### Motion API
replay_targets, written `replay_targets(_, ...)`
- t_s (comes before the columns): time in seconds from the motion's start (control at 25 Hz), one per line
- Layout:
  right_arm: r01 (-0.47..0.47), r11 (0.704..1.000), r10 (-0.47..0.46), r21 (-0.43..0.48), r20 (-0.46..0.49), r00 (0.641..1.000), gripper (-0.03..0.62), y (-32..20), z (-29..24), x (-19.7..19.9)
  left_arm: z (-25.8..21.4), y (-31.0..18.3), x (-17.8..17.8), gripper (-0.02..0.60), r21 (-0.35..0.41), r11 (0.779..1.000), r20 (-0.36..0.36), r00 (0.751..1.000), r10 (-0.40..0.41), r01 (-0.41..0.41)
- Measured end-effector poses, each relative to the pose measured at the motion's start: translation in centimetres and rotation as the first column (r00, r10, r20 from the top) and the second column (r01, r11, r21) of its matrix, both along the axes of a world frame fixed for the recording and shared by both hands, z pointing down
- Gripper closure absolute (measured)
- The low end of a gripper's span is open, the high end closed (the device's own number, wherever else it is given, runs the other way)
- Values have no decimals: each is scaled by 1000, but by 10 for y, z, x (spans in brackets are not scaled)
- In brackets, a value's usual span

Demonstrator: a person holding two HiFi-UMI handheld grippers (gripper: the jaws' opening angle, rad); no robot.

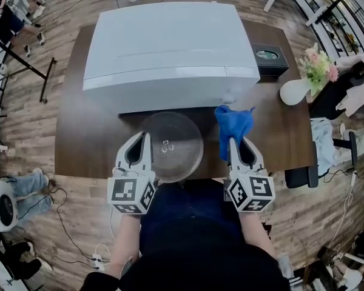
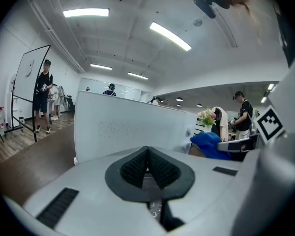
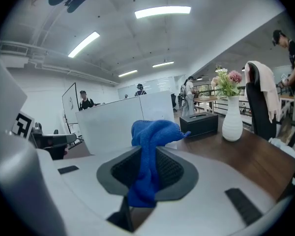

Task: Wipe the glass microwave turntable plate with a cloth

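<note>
Glass turntable plate (image 1: 173, 147) lay mid-frame in the head view, just before the white microwave (image 1: 170, 47) on the dark bench (image 1: 79, 144), its left rim apparently pinched in the closed left tongs (image 1: 147, 138), where glass glinted between the pads. The right tongs (image 1: 232, 143) were clamped on the blue cloth (image 1: 233, 123), just right of the plate's rim, so wiping likely needed a short leftward sweep. No writing was legible, only square markers.

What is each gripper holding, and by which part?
Left gripper clamps the glass plate at its left rim; right gripper pinches the blue cloth near one end.
</note>
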State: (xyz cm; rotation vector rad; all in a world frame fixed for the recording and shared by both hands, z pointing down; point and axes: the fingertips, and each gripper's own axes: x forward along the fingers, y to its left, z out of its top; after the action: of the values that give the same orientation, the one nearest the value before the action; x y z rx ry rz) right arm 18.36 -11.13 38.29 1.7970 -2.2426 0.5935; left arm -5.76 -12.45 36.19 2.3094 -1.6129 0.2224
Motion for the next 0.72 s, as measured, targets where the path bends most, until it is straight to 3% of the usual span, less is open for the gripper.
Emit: replay_targets(0.72, 19, 1000, -18, 1, -61, 998, 523, -7, 1, -1, 12, 0, -5, 580, -52, 999, 36, 999, 12, -10)
